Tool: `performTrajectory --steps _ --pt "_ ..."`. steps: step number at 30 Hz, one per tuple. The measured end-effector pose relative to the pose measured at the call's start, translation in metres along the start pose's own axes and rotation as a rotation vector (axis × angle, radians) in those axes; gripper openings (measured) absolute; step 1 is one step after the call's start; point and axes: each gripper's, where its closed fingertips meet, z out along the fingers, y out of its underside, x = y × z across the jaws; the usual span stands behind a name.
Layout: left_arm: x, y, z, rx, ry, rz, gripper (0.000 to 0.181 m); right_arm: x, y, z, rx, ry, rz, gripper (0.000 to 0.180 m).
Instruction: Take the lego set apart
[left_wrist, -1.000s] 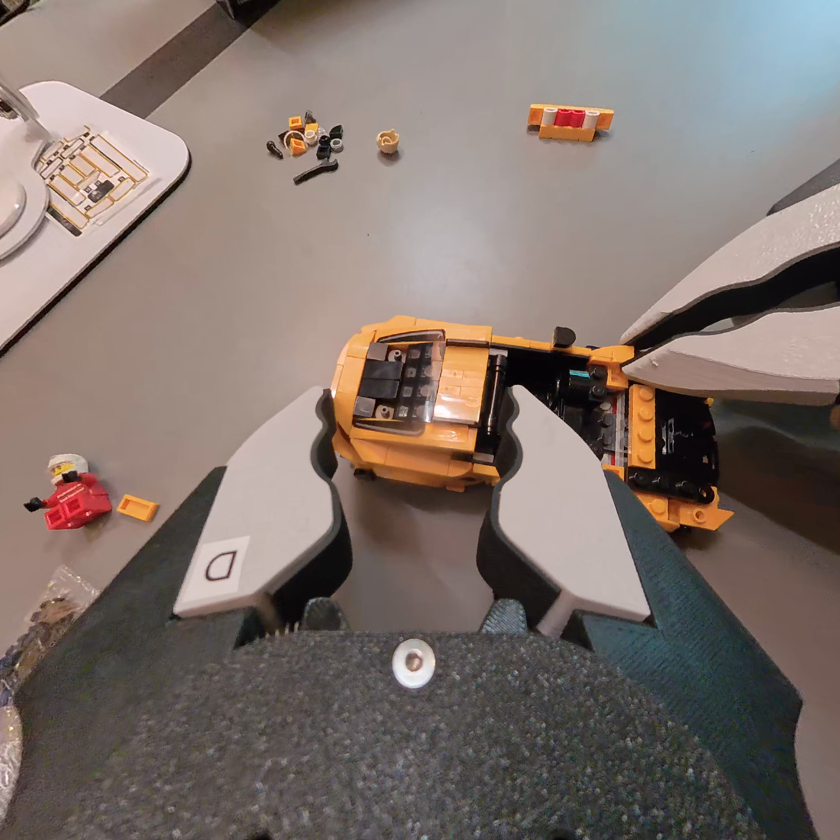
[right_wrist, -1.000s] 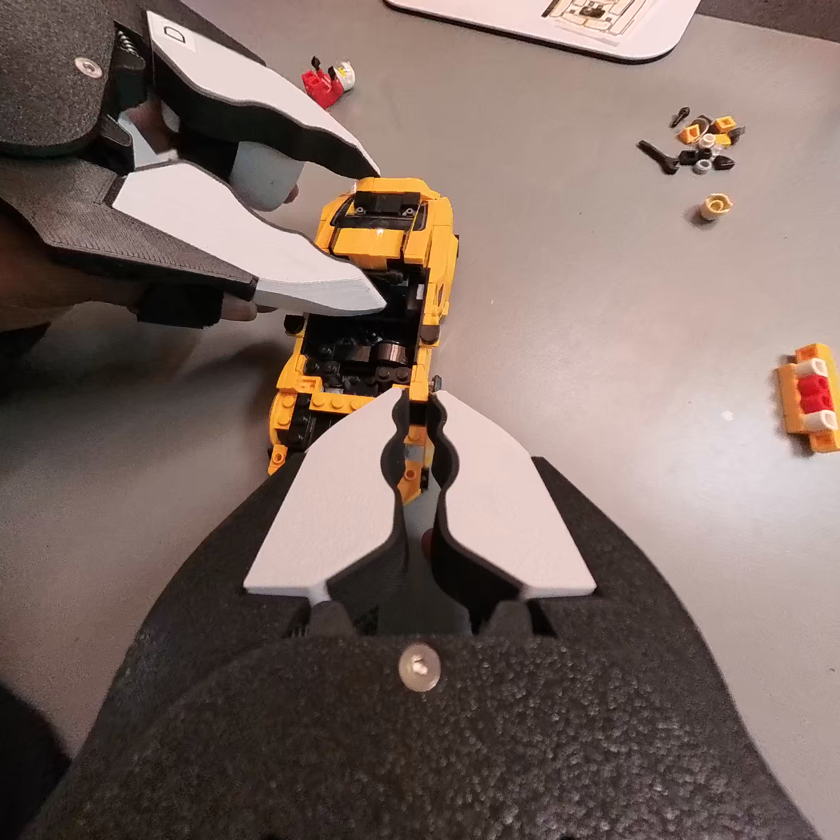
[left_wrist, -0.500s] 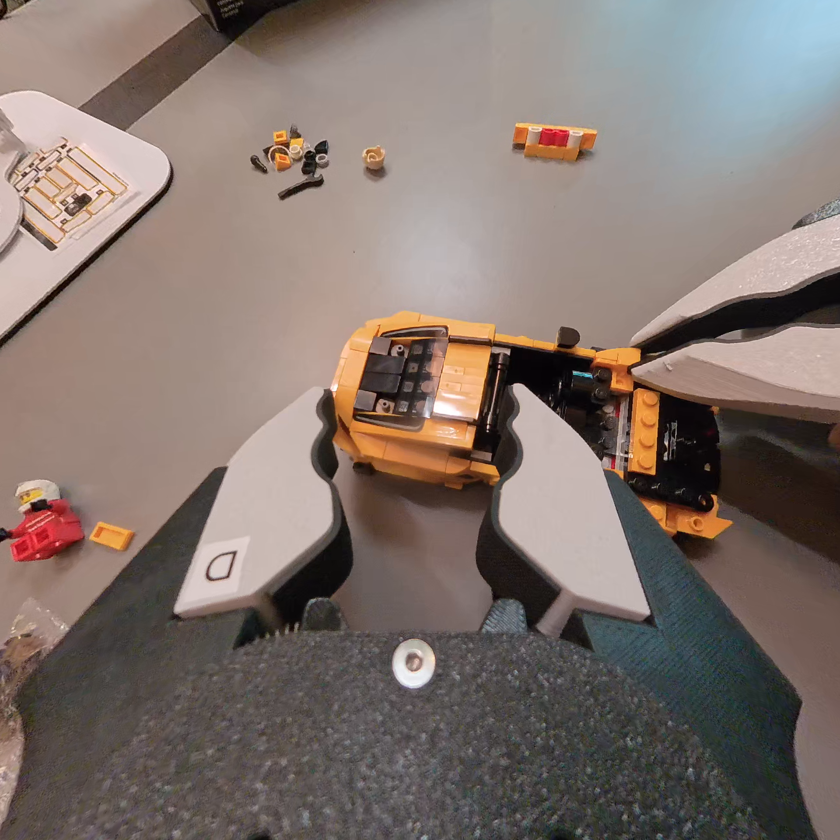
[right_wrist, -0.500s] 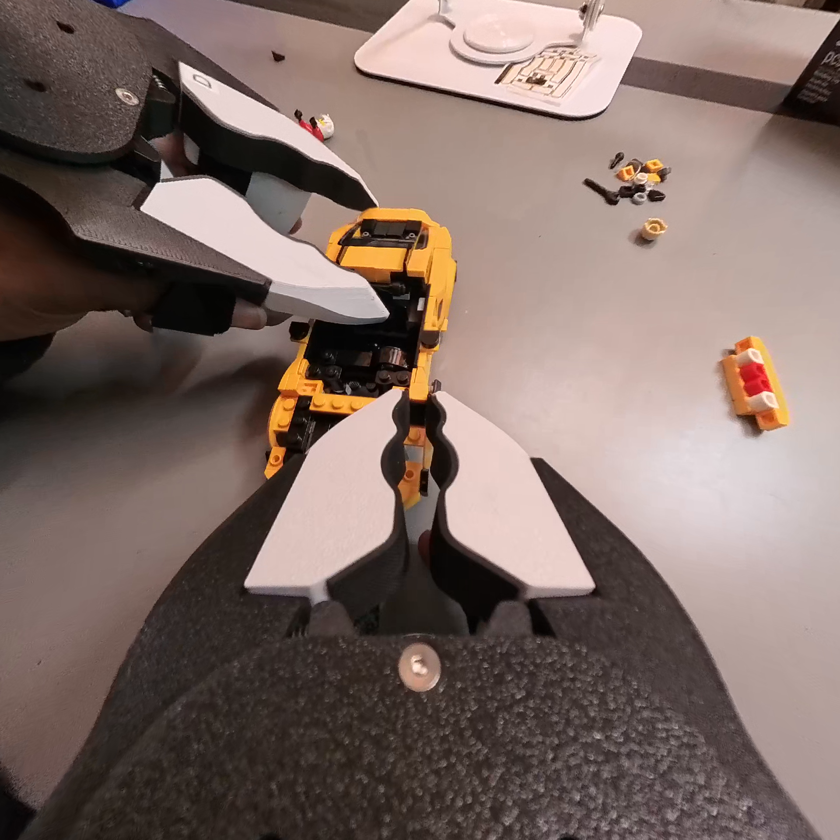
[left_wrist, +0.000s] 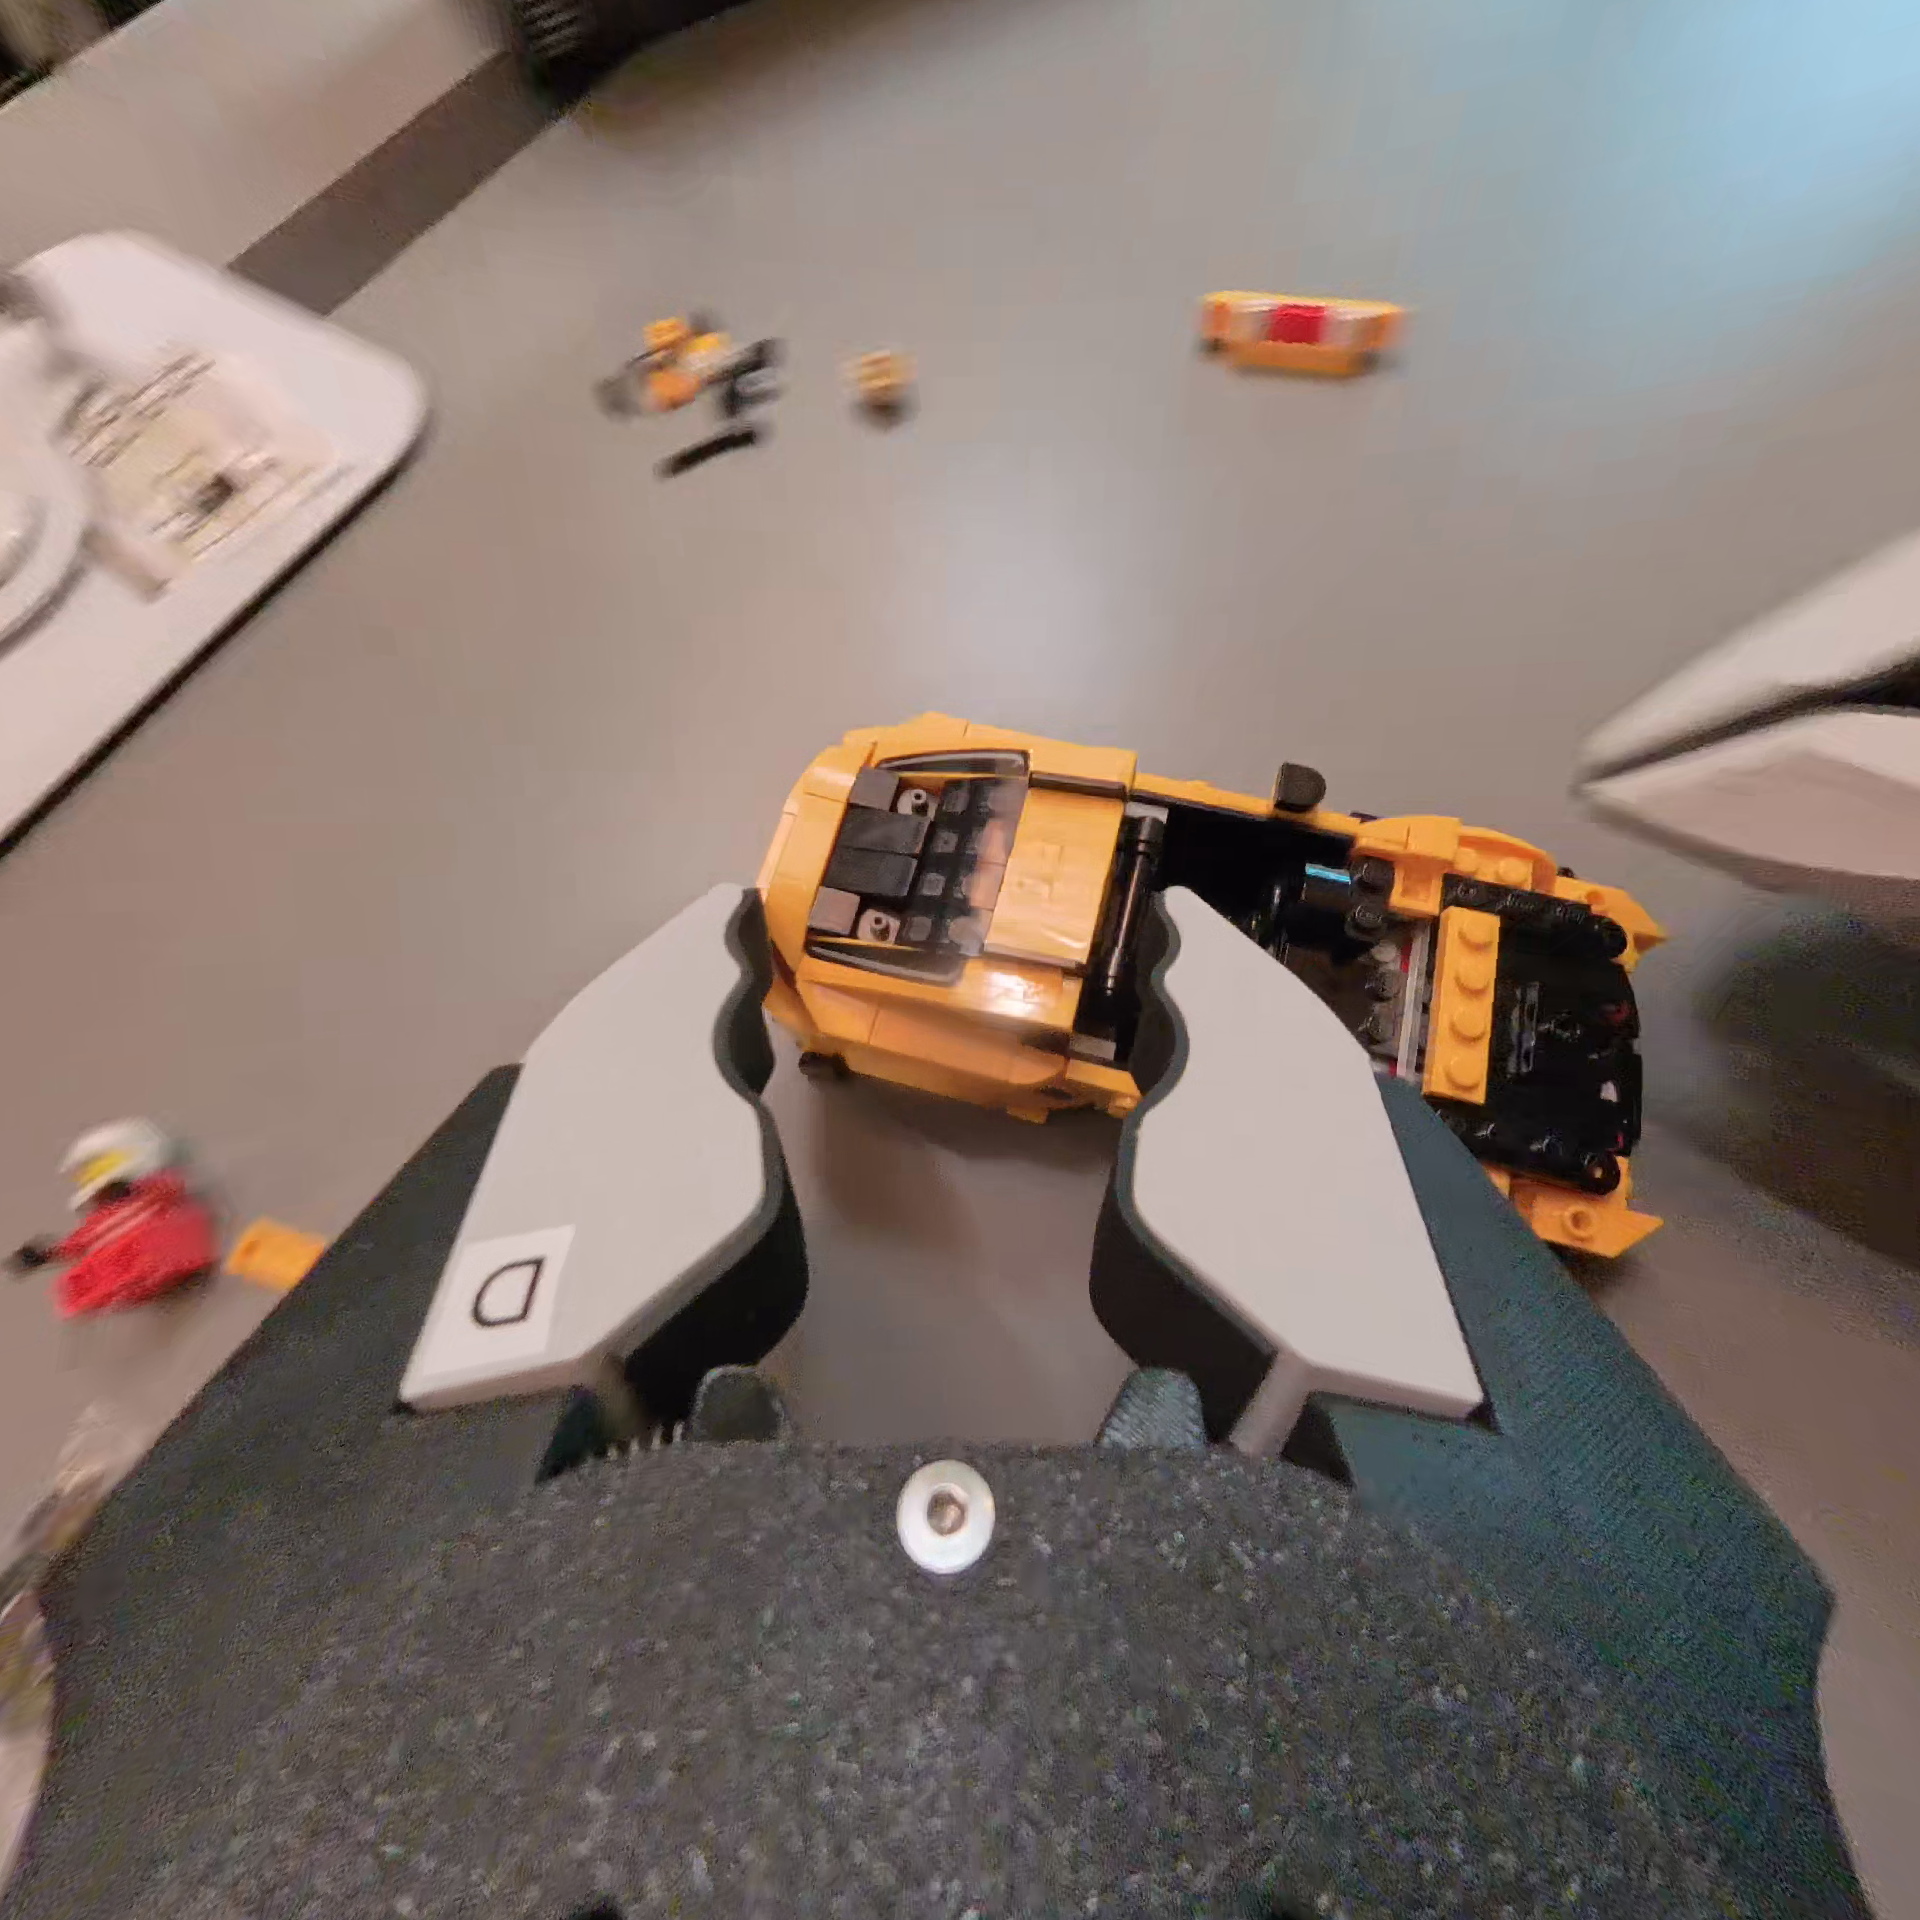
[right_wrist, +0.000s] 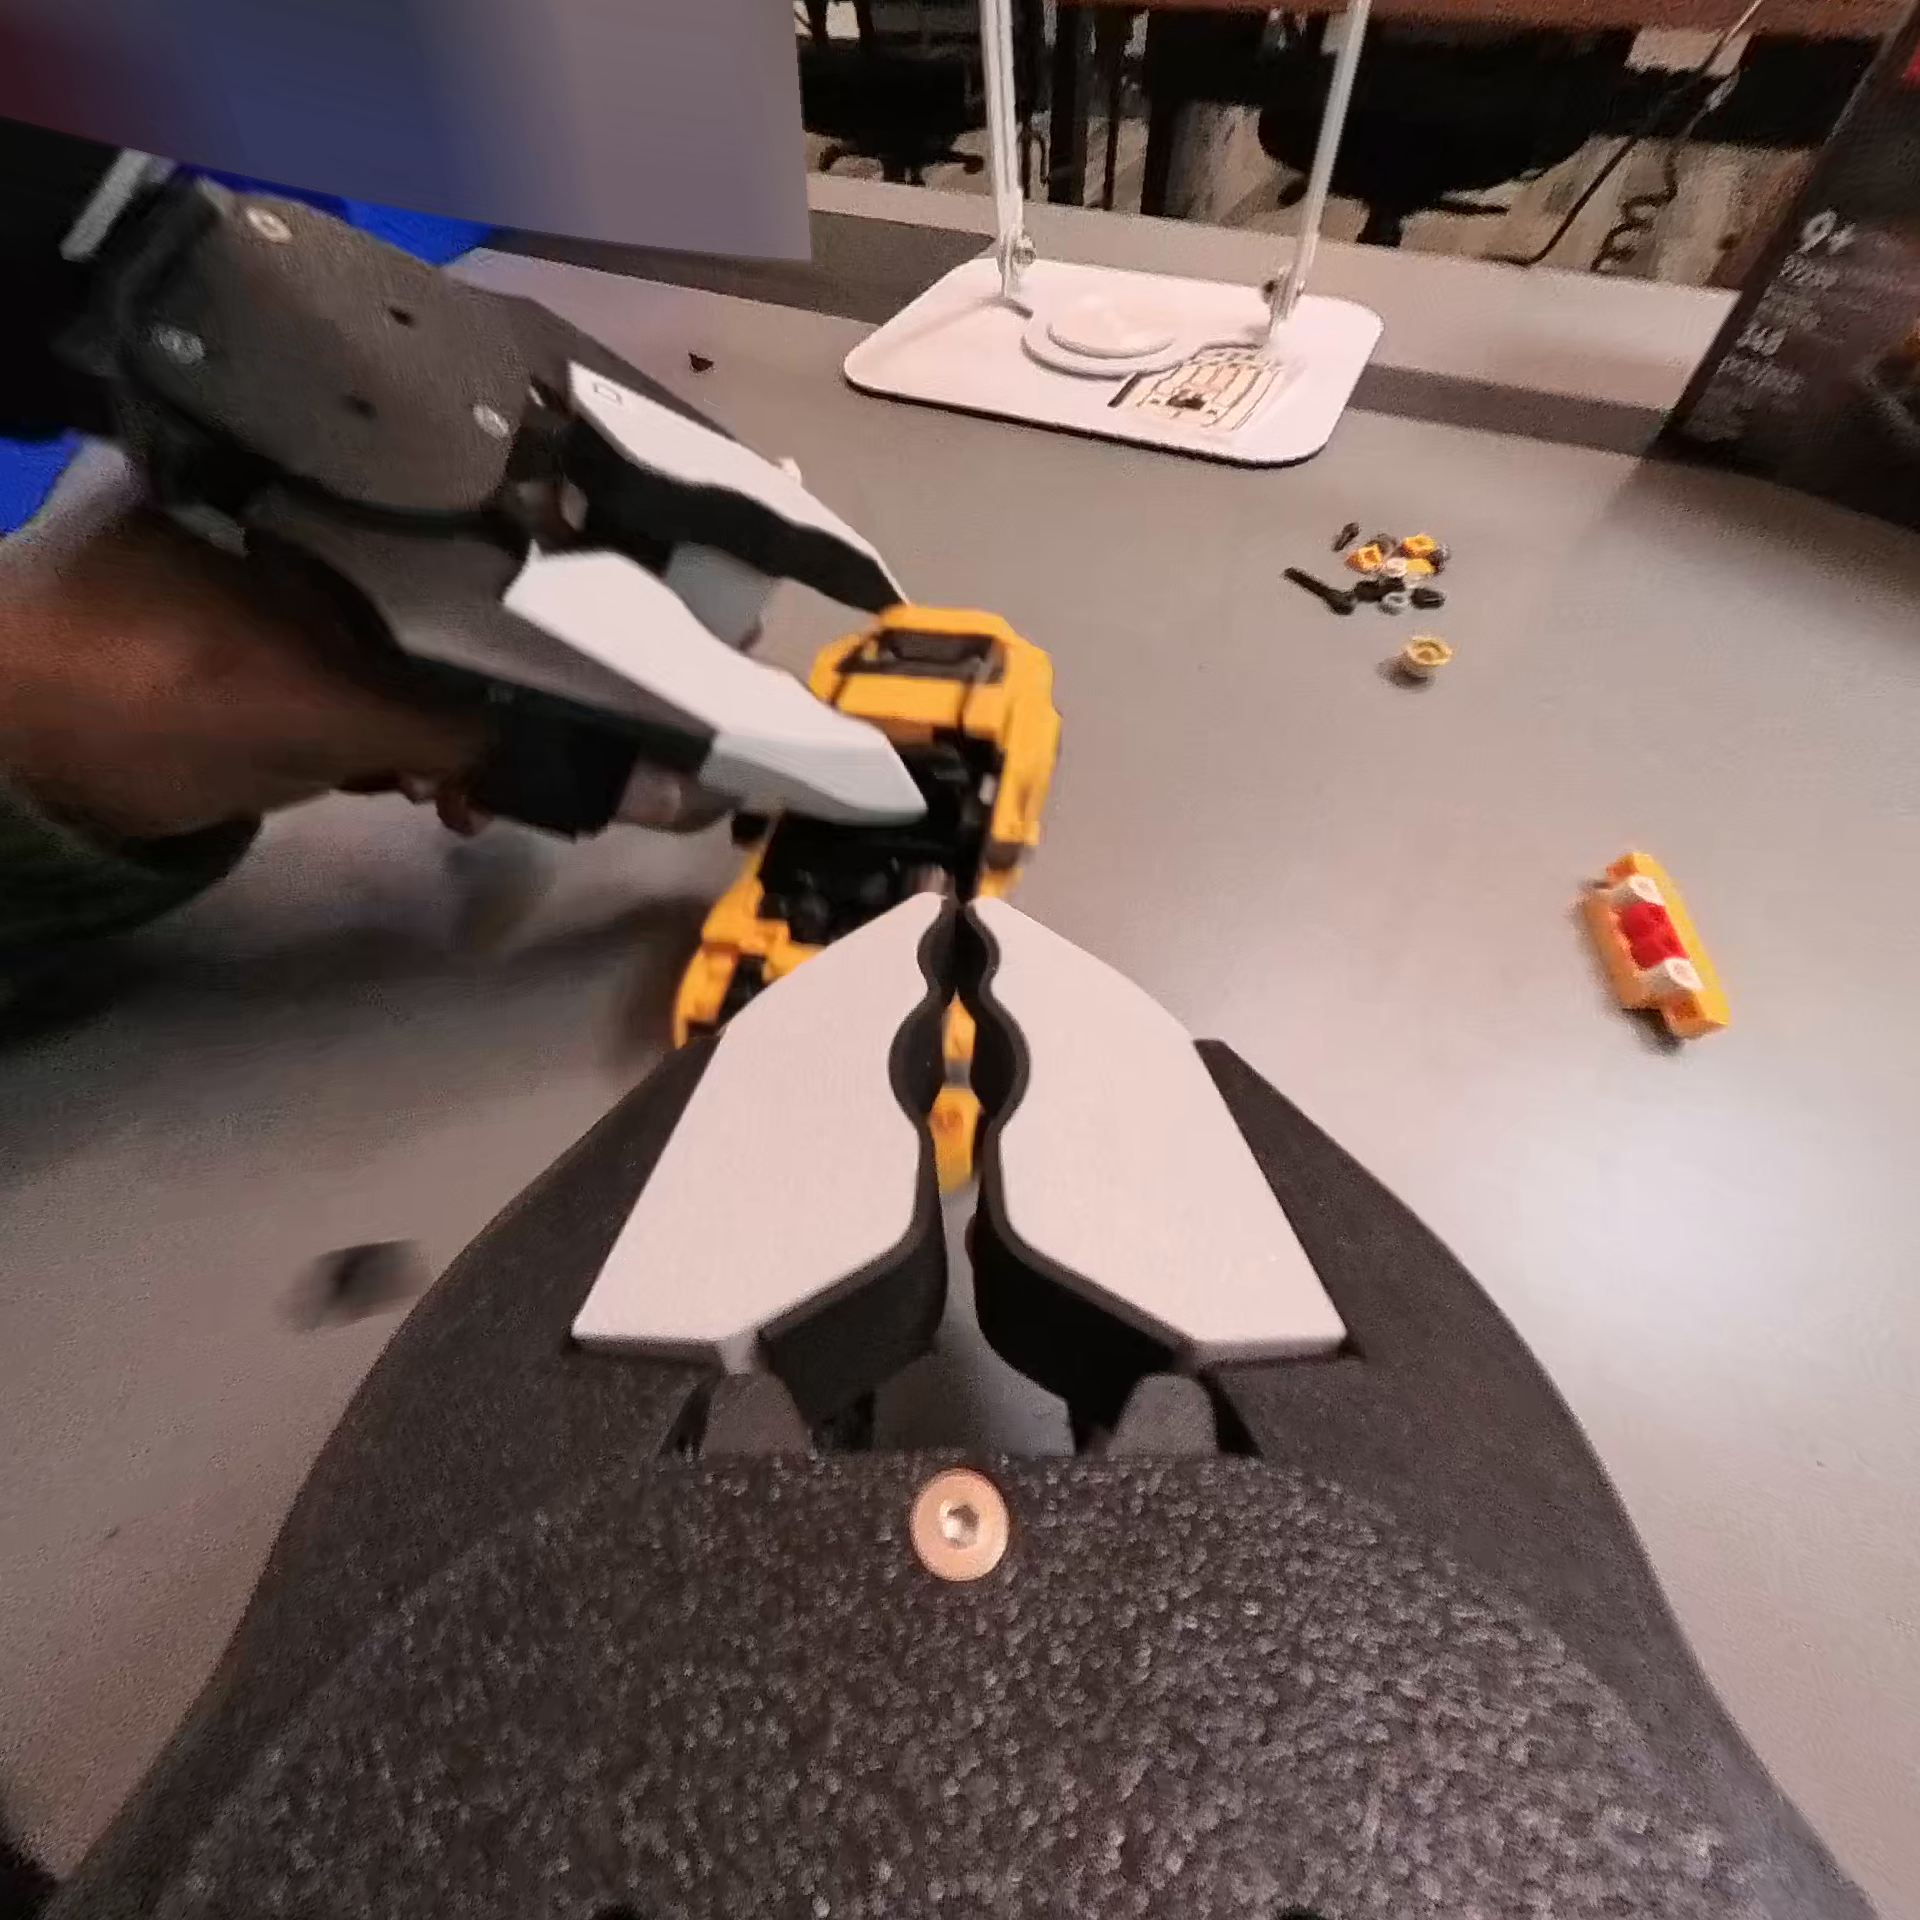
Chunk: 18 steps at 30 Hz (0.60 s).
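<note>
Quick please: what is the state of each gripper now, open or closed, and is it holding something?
Left gripper: closed on the yellow lego car, fingers either side of its body.
Right gripper: shut; a held piece cannot be told.

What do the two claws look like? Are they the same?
Yes, they match. The left claw and the right claw each have two flat, light grey fingers with wavy black inner edges, on a rough, speckled black body with a silver screw. One finger of the left claw bears a small white sticker.
</note>
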Motion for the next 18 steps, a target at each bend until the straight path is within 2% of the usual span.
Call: performTrajectory --steps 4,14,18 --pt "-0.014 0.002 -0.002 -0.022 -0.046 -0.024 0.068 0.011 -0.008 -0.004 0.044 -0.017 0.102 0.0" --pt "-0.018 0.002 -0.003 0.007 -0.033 -0.015 0.068 0.024 -0.018 -0.009 0.075 -0.032 0.127 0.003" --pt "-0.018 -0.006 -0.01 0.065 0.031 -0.052 0.073 0.026 -0.021 -0.008 0.067 -0.052 0.091 0.007"
